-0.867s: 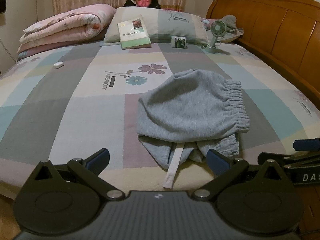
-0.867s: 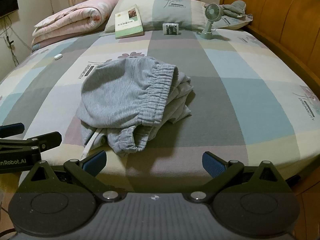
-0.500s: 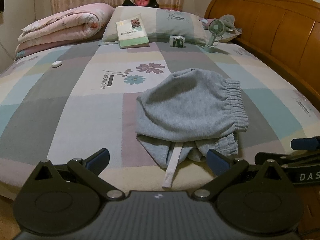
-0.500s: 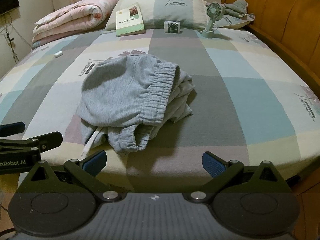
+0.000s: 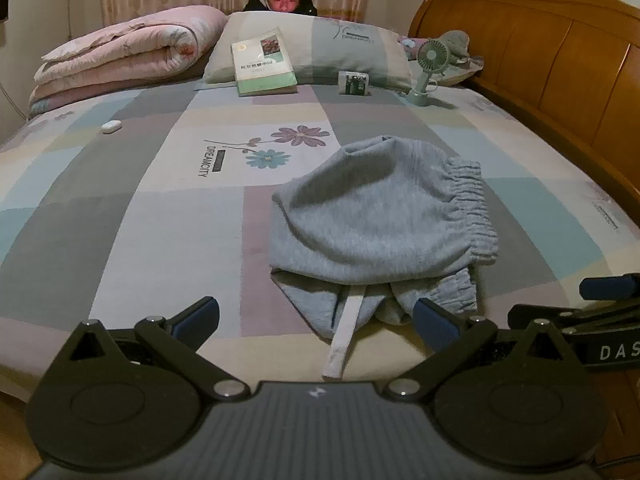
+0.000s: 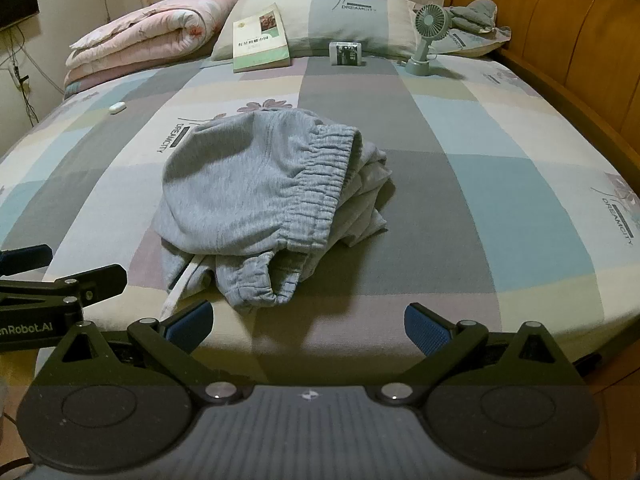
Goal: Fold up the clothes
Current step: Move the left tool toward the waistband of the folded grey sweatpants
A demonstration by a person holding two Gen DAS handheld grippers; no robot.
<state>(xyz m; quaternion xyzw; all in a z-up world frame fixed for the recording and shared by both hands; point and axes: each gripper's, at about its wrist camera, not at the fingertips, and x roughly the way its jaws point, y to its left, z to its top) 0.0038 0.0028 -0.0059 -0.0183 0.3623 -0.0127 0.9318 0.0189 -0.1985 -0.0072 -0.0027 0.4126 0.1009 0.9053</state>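
The grey trousers lie bunched on the bed, at twelve o'clock from the left tool; the right tool has them at eleven o'clock; both stand wide apart and empty, probably ready to grip the cloth's near edge.

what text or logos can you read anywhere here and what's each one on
"DREAMCITY": bedsheet, beside the printed flowers
"DREAMCITY": pillow
"DAS", cut off: right gripper
"nRobot.AI", cut off: left gripper
Book: cover title too blurred to read
Small box: print too small to read
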